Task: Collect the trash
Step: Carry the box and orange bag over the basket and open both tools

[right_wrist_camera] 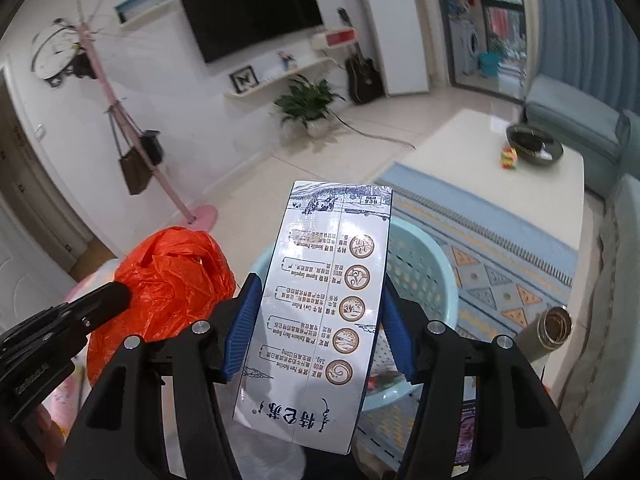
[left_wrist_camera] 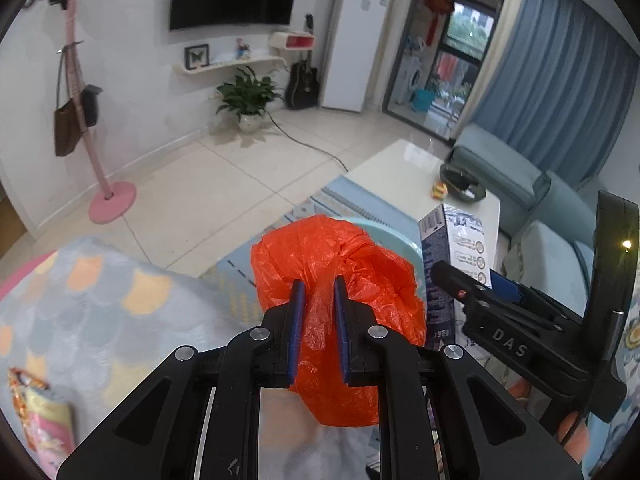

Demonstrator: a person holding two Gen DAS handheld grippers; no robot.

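Left tongs (left_wrist_camera: 319, 284) pinch orange bag (left_wrist_camera: 336, 264); right tongs (right_wrist_camera: 316, 284) clamp carton (right_wrist_camera: 320, 312).

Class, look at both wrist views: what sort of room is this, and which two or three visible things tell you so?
Most likely a home living room: a wall-mounted television, a blue-grey sofa beside a white coffee table, and a potted plant on the tiled floor.

An orange plastic bag (left_wrist_camera: 336, 280) shows beside a white milk carton (right_wrist_camera: 320, 312) printed with navy drawings and gold circles. Behind the carton, a pale turquoise basket (right_wrist_camera: 424, 280) sits on a blue, diamond-patterned rug (right_wrist_camera: 500, 248).
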